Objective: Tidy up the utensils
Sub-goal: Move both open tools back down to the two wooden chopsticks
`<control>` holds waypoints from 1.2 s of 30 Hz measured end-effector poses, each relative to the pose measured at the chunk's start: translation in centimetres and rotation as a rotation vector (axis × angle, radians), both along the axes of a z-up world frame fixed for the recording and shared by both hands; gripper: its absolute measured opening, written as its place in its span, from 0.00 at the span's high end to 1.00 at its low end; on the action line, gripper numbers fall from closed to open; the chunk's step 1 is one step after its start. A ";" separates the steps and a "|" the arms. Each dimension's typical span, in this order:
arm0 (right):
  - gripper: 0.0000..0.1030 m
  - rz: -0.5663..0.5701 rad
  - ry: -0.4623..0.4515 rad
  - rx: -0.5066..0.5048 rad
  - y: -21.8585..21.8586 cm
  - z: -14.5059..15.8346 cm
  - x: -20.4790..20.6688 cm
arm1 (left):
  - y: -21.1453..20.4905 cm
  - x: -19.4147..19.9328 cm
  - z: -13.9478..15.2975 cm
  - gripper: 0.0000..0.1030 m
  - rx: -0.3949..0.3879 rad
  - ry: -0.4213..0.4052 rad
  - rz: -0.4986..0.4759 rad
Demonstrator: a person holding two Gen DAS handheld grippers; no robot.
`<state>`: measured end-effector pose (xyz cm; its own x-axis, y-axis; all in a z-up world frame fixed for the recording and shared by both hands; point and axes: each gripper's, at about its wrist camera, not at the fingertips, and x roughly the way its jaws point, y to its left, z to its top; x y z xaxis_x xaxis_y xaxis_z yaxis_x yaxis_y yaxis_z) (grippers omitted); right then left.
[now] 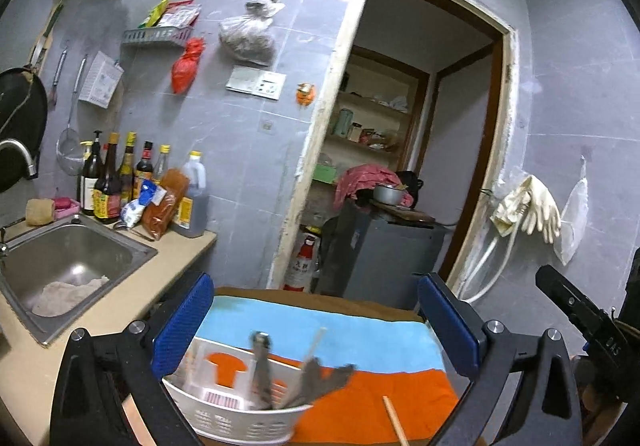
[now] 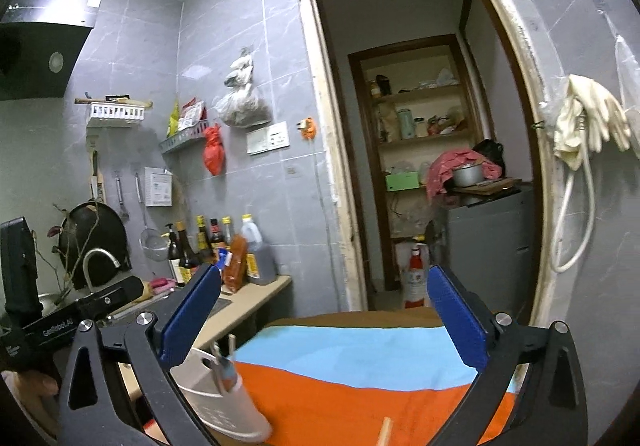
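Note:
A white slotted utensil basket [image 1: 240, 418] stands on the orange and blue cloth [image 1: 360, 386] at the table's left, holding metal utensils [image 1: 262, 370] and chopsticks. It also shows in the right wrist view [image 2: 224, 402]. A loose wooden chopstick [image 1: 394, 422] lies on the orange cloth, its tip also seen in the right wrist view [image 2: 385, 432]. My left gripper [image 1: 316, 330] is open and empty above the basket. My right gripper [image 2: 324, 318] is open and empty above the cloth [image 2: 360, 378], to the right of the basket.
A steel sink [image 1: 68, 266] and counter with sauce bottles [image 1: 120, 181] lie to the left. A doorway [image 1: 400, 149] with a grey cabinet [image 1: 380, 254] and a red extinguisher [image 1: 300, 266] is ahead. Rubber gloves [image 1: 528, 205] hang on the right wall.

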<state>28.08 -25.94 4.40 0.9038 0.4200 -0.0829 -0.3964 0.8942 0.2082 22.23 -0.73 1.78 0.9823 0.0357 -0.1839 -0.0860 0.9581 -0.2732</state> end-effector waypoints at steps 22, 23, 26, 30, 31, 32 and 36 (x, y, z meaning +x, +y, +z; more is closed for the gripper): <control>0.02 -0.065 0.207 -0.077 -10.9 -7.0 1.9 | -10.5 1.3 -5.6 0.00 0.030 0.140 -0.089; 0.02 -0.060 0.226 -0.081 -11.2 -7.7 2.1 | -10.6 1.5 -6.1 0.00 0.032 0.158 -0.091; 0.02 -0.037 0.309 -0.082 -11.6 -10.5 3.6 | -10.9 2.0 -7.4 0.00 0.036 0.204 -0.094; 0.02 -0.007 0.397 -0.080 -11.3 -14.3 5.1 | -11.0 2.6 -8.3 0.00 0.048 0.233 -0.081; 0.02 0.004 0.412 -0.080 -11.1 -15.1 5.5 | -11.0 2.7 -8.4 0.00 0.048 0.235 -0.080; 0.03 0.016 0.427 -0.080 -10.9 -15.8 5.7 | -11.0 2.9 -8.5 0.00 0.048 0.238 -0.079; 0.29 0.086 0.511 -0.089 -9.3 -19.1 7.4 | -11.1 3.4 -9.3 0.00 0.044 0.258 -0.107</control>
<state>35.50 -35.21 -14.67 0.7013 0.4617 -0.5431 -0.3364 0.8861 0.3188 25.67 -11.79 -7.50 0.9018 -0.0525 -0.4289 -0.0447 0.9759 -0.2136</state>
